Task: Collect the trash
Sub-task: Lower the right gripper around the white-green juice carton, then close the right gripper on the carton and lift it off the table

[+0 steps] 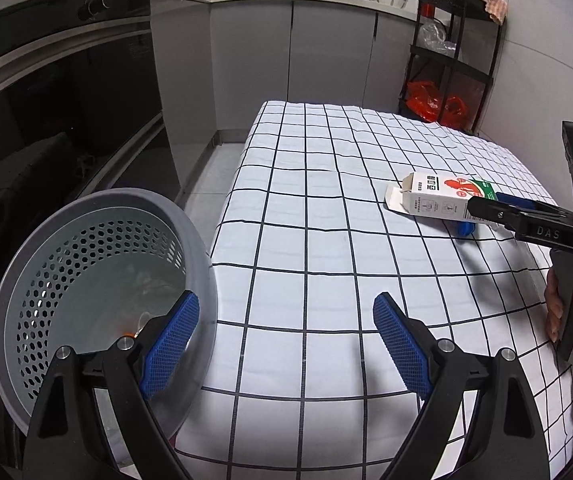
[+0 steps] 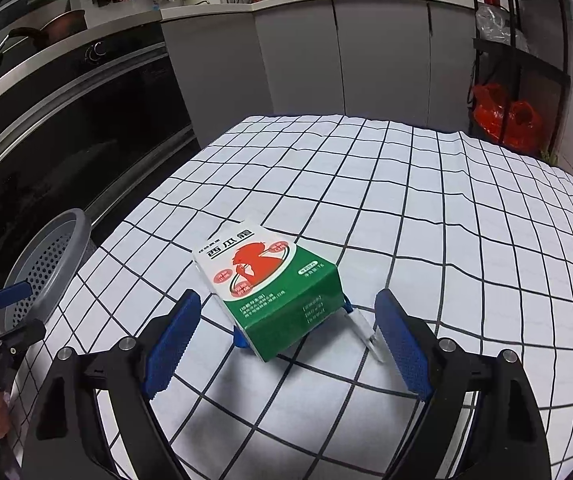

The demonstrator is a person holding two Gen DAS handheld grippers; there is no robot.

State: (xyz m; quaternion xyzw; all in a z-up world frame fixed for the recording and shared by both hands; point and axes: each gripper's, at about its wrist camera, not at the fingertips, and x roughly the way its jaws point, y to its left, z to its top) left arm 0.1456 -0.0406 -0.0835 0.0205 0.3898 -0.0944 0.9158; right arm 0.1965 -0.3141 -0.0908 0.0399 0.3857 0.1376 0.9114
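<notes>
A white, green and red medicine box point(image 2: 270, 284) lies on the checked tablecloth point(image 2: 446, 220), resting on a small blue item point(image 2: 242, 340); its end flap point(image 2: 366, 332) hangs open. My right gripper point(image 2: 286, 336) is open, its blue pads either side of the box's near end without touching it. The box point(image 1: 442, 198) and the right gripper point(image 1: 482, 208) also show at the right of the left wrist view. My left gripper point(image 1: 286, 340) is open and empty, low over the table's left edge, its left pad point(image 1: 170, 344) over the grey perforated bin point(image 1: 66, 280).
The grey bin point(image 2: 46, 264) stands off the table's left side, beside a dark oven front point(image 2: 66, 140). Grey cabinets point(image 1: 294, 52) run along the back. A black shelf rack point(image 1: 454, 52) with red bags point(image 1: 434, 104) stands at the back right.
</notes>
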